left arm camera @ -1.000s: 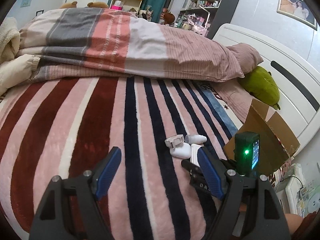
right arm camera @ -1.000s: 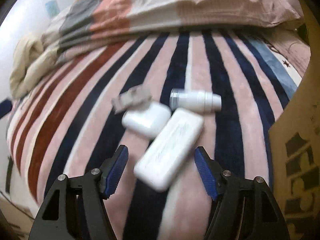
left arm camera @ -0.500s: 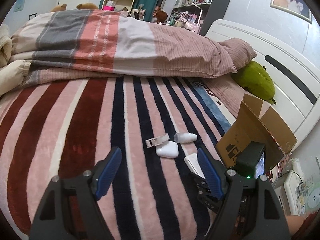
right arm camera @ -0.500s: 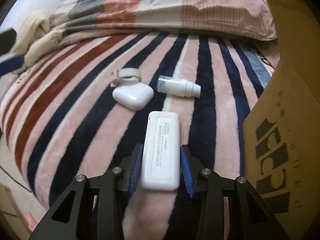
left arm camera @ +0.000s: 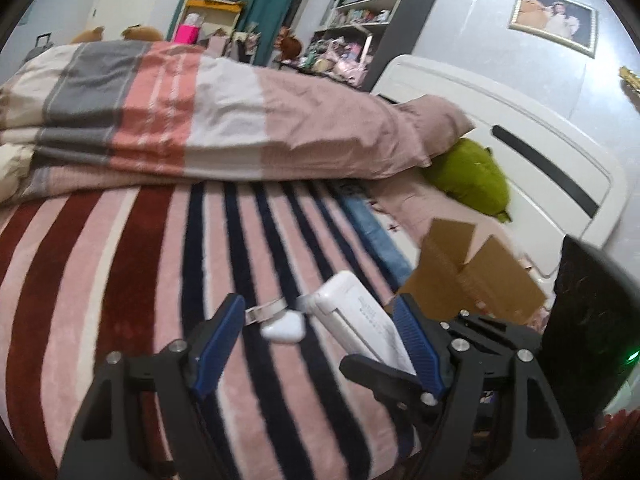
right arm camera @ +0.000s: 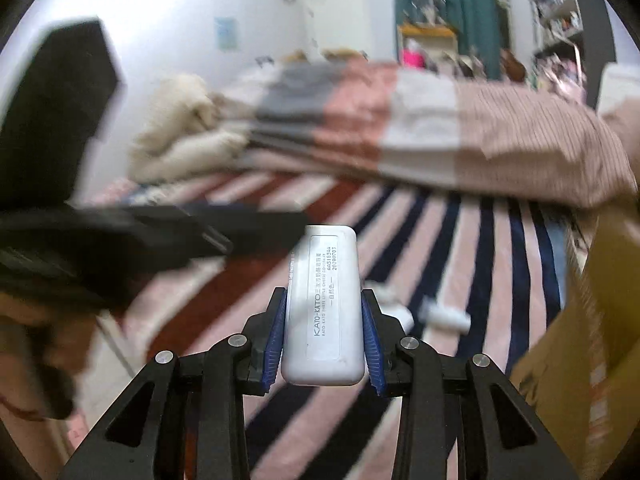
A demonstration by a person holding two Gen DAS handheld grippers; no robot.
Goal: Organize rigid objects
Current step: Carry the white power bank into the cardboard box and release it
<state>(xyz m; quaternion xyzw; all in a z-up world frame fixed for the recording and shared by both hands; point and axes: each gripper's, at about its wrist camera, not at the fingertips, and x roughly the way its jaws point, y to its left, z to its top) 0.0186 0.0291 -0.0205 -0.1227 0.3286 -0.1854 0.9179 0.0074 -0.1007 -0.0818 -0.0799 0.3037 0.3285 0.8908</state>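
Right tool (right arm camera: 323, 334) clamps white case (right arm camera: 324, 308); left tool (left arm camera: 320, 344) gapes.

Home bedroom (bed (left arm camera: 500, 128), quilt (left arm camera: 208, 120), shelves (left arm camera: 368, 4))

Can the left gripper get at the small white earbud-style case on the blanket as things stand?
Probably yes. The left gripper is open and the white case lies on the blanket between its fingers' line. The flat white box held in the right gripper hangs close beside it.
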